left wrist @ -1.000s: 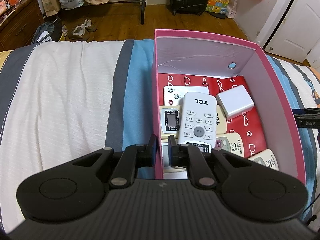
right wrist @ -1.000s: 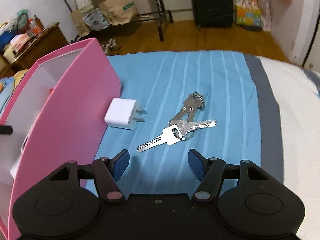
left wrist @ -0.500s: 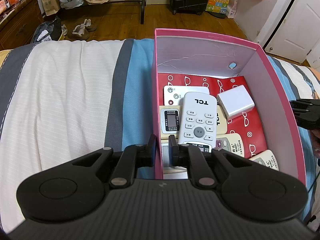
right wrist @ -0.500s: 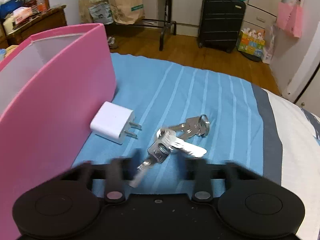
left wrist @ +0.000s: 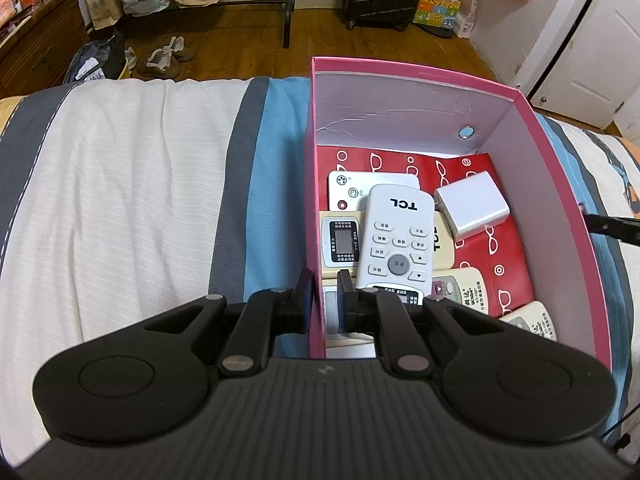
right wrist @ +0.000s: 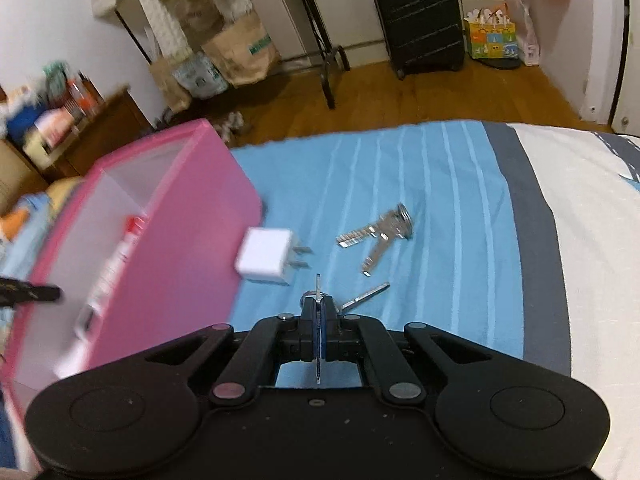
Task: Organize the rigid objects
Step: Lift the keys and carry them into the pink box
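Both jaws clamped: left gripper (left wrist: 322,294) pins pink box (left wrist: 568,216) wall lower centre, right gripper (right wrist: 319,312) pinches key bunch (right wrist: 360,276) mid-frame; next, carry left into box, clearing white charger (right wrist: 266,256).

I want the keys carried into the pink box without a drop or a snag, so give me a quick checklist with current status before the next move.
1. Right tool shut on a key of the key bunch: ok, one key blade stands edge-on between the pads.
2. Whole bunch clear of the blanket: not ok, the other keys appear to lie on it.
3. Left tool steadying the pink box: ok, shut on its left wall.
4. Room in the box: ok, red floor shows bare beside the TCL remote.
5. Path to the box: not ok, the white charger sits outside against its wall.
6. Grip firmness: cannot tell.
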Motion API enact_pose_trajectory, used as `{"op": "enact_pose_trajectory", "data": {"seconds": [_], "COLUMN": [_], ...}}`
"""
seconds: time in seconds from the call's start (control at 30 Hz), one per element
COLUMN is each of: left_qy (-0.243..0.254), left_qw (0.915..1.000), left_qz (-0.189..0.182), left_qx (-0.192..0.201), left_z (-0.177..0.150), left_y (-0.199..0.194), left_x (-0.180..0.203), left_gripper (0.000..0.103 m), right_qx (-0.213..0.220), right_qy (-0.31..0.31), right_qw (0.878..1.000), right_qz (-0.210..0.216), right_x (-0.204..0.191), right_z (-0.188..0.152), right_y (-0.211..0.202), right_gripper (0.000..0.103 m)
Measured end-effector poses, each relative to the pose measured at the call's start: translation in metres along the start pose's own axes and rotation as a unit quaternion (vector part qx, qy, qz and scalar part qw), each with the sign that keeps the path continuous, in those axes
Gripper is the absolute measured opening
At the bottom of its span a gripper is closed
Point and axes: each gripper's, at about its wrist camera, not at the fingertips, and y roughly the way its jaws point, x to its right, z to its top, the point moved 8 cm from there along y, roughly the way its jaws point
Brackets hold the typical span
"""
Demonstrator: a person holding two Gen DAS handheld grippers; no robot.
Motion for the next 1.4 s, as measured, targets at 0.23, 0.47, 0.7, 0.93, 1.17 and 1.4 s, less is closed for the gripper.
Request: {"op": "enact_pose_trajectory", "data": {"seconds": [0.23,0.47,0.7,0.93,1.17,1.4], "left_qy": [-0.002,-0.006,-0.006,-0.009,-0.01,-0.01], "left_qw": [1.0,1.0,1.0,0.9999,0.9999,0.9999], "left_qz": [0.001,-0.003,-0.003,-0.005,-0.006,-0.009], "left_qx": [-0.002,-0.001,-0.001,-0.001,-0.001,0.0], "left_z": [-0.001,-0.001,-0.001,-0.001,-0.001,-0.001], "left_y": [0.002,0.0,0.0,0.001,0.0,0.001], "left_x": [-0.001,0.0,0.0,0.001,0.001,0.002], "left_gripper": [0.01,0.009,0.01,0.01,0.009,0.009], "right_qx": [0.051,0.103,0.119,0.063,0.004,-0.049], "right_qy": [-0.027,-0.092,-0.127,-0.143,-0.195,-0.22], "right_qw": [0.997,0.987,0.974,0.968,0.96,0.95], "right_qz": [0.044,0.083,0.142,0.196,0.201,0.215], "right_x": [-0.029,-0.078,-0.119,-0.146,-0.166,-0.168], "right_z": [0.018,0.031,0.038,0.016,-0.018,-0.032], "right_y": [-0.032,-0.07,-0.097,-0.081,-0.052,-0.027], "right_gripper": [0.003,0.003,0.004,0.004,0.004,0.004]}}
